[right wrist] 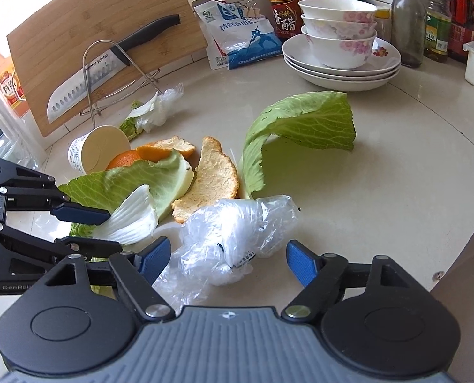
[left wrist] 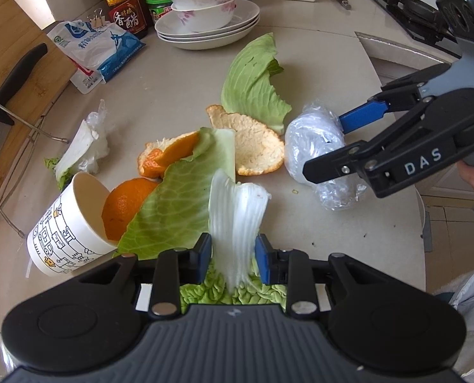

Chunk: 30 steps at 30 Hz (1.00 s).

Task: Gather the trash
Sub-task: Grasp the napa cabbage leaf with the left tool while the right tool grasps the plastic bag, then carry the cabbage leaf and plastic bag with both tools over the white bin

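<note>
Closest to the left wrist camera, the left tongs (left wrist: 233, 257) are nearly closed, their blue pads pressing on the white stem of a napa cabbage leaf (left wrist: 237, 214) whose crinkled green end hangs below the jaws. Beyond it on the pale desk (left wrist: 173, 89) lie a flat cabbage leaf (left wrist: 173, 204), an orange (left wrist: 125, 207) at the mouth of a tipped paper cup (left wrist: 67, 223), orange peel (left wrist: 256, 146) and a curled green cabbage leaf (left wrist: 252, 83). At the right, the right tongs (left wrist: 329, 143) stand wide around a crumpled plastic bag (left wrist: 313, 146). From the right wrist camera, the plastic bag (right wrist: 233, 233) lies between the spread blue pads of the right tongs (right wrist: 229, 261); the pads stand apart from it, gripping nothing. The left tongs (right wrist: 106, 229) enter from the left, clamped on the napa cabbage leaf (right wrist: 131, 217). Stacked bowls on plates (right wrist: 342, 48) stand at the back.
</note>
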Available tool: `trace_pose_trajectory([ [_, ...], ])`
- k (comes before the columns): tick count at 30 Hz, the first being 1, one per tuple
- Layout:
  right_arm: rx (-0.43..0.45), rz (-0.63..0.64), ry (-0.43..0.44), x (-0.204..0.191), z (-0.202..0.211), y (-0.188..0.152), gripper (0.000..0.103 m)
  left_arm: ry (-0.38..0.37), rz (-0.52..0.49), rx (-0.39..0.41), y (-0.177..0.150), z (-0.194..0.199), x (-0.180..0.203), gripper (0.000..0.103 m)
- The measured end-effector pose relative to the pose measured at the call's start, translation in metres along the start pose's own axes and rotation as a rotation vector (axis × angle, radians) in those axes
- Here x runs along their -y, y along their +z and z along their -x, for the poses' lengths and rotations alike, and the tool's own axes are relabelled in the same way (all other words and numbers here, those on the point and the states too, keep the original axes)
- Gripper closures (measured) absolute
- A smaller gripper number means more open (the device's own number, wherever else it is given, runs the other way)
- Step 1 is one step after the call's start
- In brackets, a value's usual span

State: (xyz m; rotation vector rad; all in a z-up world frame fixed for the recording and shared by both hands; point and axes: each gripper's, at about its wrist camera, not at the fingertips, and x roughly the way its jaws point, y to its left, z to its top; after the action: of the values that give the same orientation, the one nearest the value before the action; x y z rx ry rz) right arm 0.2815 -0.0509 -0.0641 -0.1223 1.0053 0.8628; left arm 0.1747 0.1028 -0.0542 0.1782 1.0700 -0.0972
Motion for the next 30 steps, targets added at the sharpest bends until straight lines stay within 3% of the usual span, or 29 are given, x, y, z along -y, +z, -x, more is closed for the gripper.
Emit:
trace_pose_trajectory([
  [7, 0.013, -0.002, -0.049, -0.006, -0.002, 0.002, 0.038, -0.010, 0.002, 0.001, 0.000, 0.001, -0.001, 0.075],
  [19, 0.015, 0.048, -0.020, 0.000, 0.037, -0.003, 0.039, -0.037, 0.021, 0.010, 0.006, 0.017, 0.009, 0.075],
  [30, 0.051, 0.045, -0.033, 0.020, 0.088, -0.032, 0.039, -0.072, -0.003, 0.031, 0.015, 0.043, 0.057, 0.075],
])
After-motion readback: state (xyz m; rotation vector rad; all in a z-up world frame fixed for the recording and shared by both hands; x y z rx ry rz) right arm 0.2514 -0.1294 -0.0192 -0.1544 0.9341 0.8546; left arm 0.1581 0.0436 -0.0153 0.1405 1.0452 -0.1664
